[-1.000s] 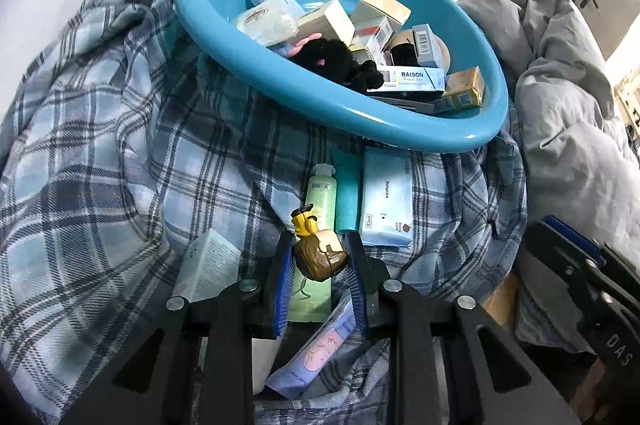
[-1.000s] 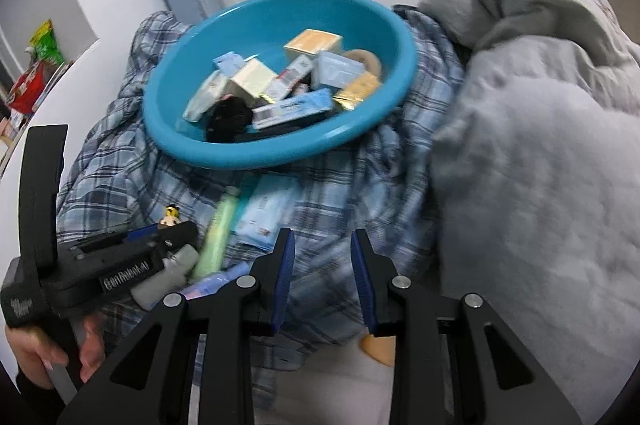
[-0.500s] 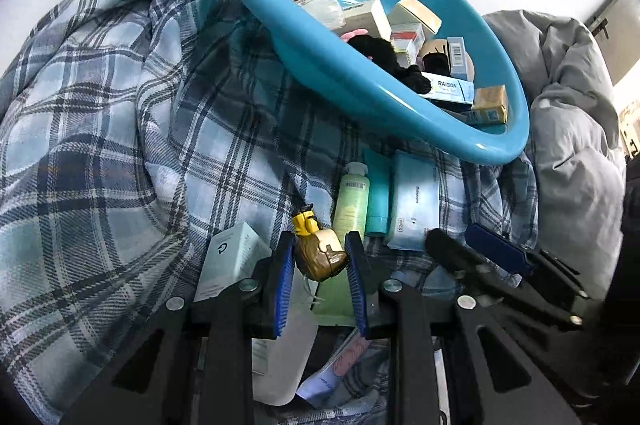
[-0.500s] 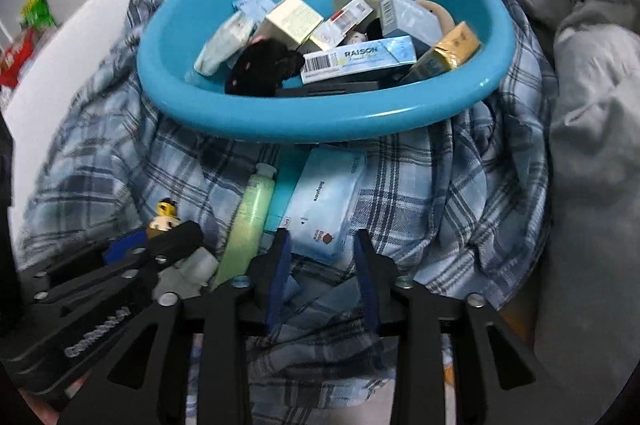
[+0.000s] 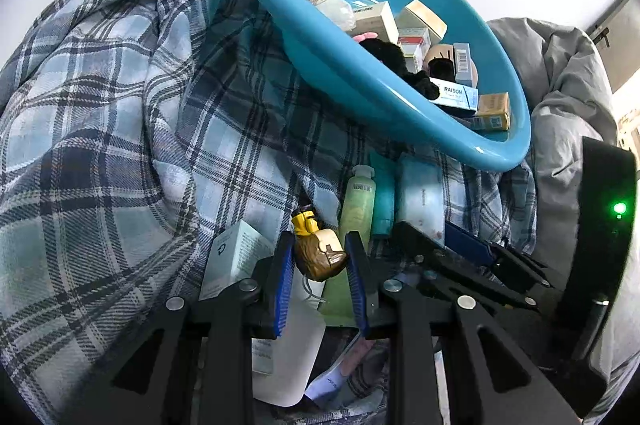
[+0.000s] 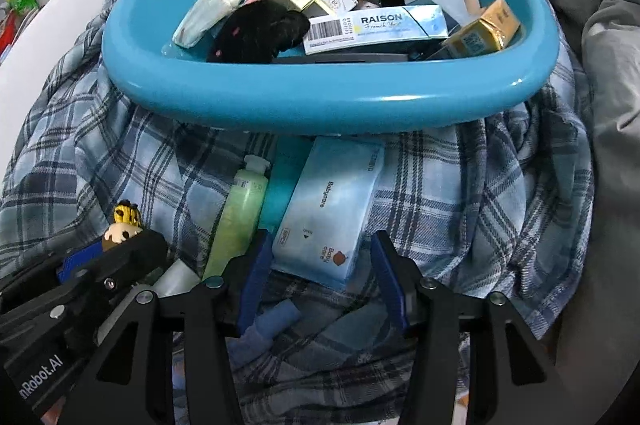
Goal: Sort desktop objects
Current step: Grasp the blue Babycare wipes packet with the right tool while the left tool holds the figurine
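My left gripper point(image 5: 318, 259) is shut on a small brown figurine with a yellow head point(image 5: 318, 251), held above the plaid cloth; its head also shows in the right wrist view point(image 6: 122, 223). My right gripper point(image 6: 320, 265) is open, its fingers on either side of the near end of a light blue Babycare wipes pack point(image 6: 330, 209). A blue basin point(image 6: 320, 101) holds several small boxes and a black fluffy item point(image 6: 260, 33). A green bottle point(image 6: 240, 213) and a teal item point(image 6: 280, 185) lie beside the pack.
A blue plaid cloth point(image 5: 100, 125) covers the surface. A grey duvet point(image 6: 608, 105) lies to the right. A pale mint box point(image 5: 236, 257), a white bottle point(image 5: 288, 357) and a pink-printed pack point(image 5: 340, 373) lie under my left gripper.
My right gripper moved forward and down to the wipes pack and opened wider around it. My left gripper, still holding the figurine, shifted left and closer to the right one.
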`<move>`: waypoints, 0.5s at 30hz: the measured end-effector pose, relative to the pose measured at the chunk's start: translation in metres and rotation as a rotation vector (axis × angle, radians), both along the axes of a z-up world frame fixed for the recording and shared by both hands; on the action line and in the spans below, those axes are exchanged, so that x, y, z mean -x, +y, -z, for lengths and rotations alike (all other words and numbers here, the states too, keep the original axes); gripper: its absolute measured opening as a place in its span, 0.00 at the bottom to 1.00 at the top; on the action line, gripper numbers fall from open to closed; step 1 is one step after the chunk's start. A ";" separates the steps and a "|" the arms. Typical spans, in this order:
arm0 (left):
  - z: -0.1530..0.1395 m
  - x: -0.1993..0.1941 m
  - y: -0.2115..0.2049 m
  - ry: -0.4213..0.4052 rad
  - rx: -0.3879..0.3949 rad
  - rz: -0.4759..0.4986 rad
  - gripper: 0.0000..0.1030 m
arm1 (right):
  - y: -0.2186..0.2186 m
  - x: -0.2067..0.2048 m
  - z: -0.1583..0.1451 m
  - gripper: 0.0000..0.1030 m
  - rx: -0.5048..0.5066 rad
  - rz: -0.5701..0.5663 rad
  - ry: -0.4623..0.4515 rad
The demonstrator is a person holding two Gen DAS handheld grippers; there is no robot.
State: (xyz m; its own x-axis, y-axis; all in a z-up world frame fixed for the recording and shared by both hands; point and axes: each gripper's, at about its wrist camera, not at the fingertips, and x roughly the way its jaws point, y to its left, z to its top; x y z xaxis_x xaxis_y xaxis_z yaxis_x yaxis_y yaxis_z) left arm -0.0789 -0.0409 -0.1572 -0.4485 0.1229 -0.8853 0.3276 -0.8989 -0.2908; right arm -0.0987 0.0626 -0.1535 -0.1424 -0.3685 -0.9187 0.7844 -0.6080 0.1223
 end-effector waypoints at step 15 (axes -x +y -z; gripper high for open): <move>0.000 0.000 0.007 -0.005 0.034 0.022 0.26 | 0.059 0.004 -0.023 0.49 -0.005 0.024 -0.004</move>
